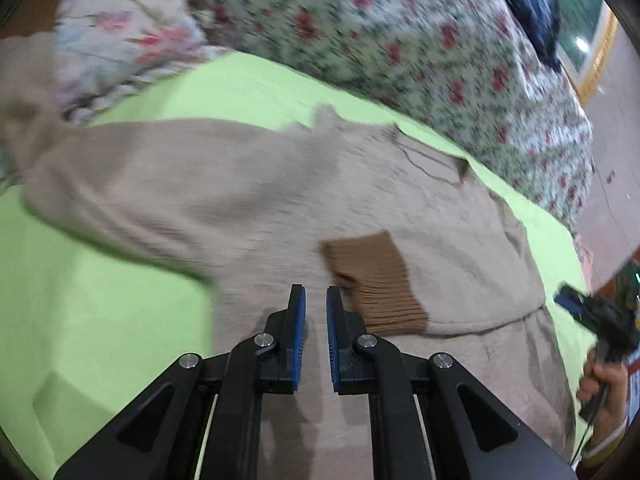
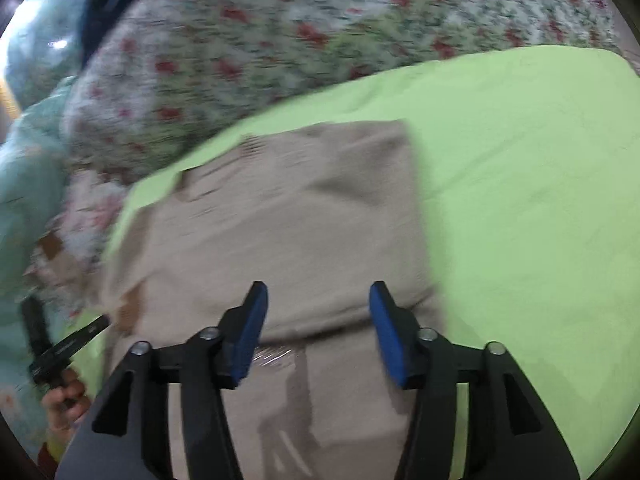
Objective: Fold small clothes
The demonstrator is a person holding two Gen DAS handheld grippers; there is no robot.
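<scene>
A beige knitted sweater (image 1: 248, 184) lies on a lime green sheet (image 1: 80, 300), one sleeve stretched to the left. A brown ribbed cuff (image 1: 376, 280) lies folded over its body. My left gripper (image 1: 316, 300) hovers just above the sweater beside the cuff, its jaws a narrow gap apart and empty. The right gripper (image 1: 588, 312) shows at the right edge, held by a hand. In the right wrist view the sweater (image 2: 304, 216) lies partly folded, and my right gripper (image 2: 318, 304) is open and empty over its near fold. The left gripper (image 2: 60, 348) shows at the left.
A floral quilt (image 1: 400, 40) is bunched along the far side of the green sheet (image 2: 520, 200). A floral pillow (image 1: 120, 28) lies at the far left. A dark blue cloth (image 1: 528, 0) sits on the quilt. The bed's edge and floor show at far right.
</scene>
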